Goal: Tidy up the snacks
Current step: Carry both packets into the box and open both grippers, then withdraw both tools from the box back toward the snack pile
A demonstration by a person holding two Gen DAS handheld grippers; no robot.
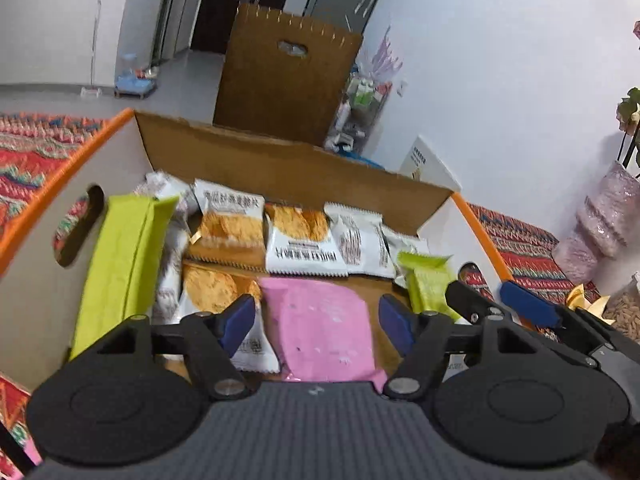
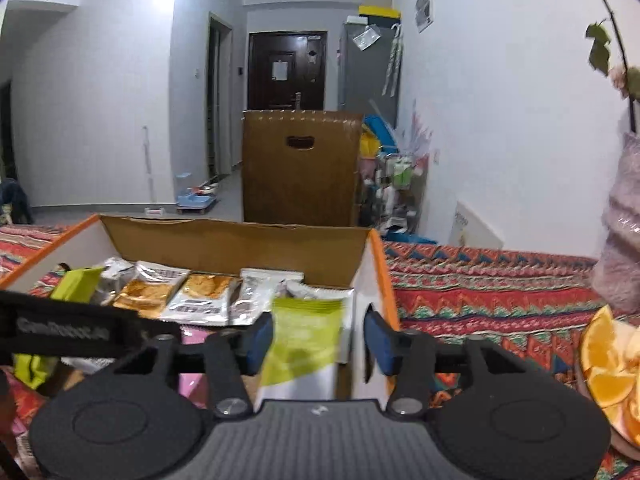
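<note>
An open cardboard box [image 1: 280, 160] with orange-edged white sides holds several snack packets. In the left wrist view my left gripper [image 1: 318, 318] is open over a pink packet [image 1: 324, 328] that lies between its blue pads without touching them. A tall lime-green packet [image 1: 120, 264] leans at the box's left side, and white cracker packets [image 1: 296, 240] lie in a row at the back. In the right wrist view my right gripper [image 2: 318, 340] is open around a small green packet [image 2: 304, 340] at the box's right end [image 2: 370, 280]. The green packet looks blurred.
The box [image 2: 224, 240] stands on a red patterned cloth [image 2: 480, 292]. A plate of orange slices [image 2: 608, 364] sits at the right. A tall brown carton [image 2: 300, 168] stands behind. Pink wrapped flowers [image 1: 604, 220] stand at the far right by the wall.
</note>
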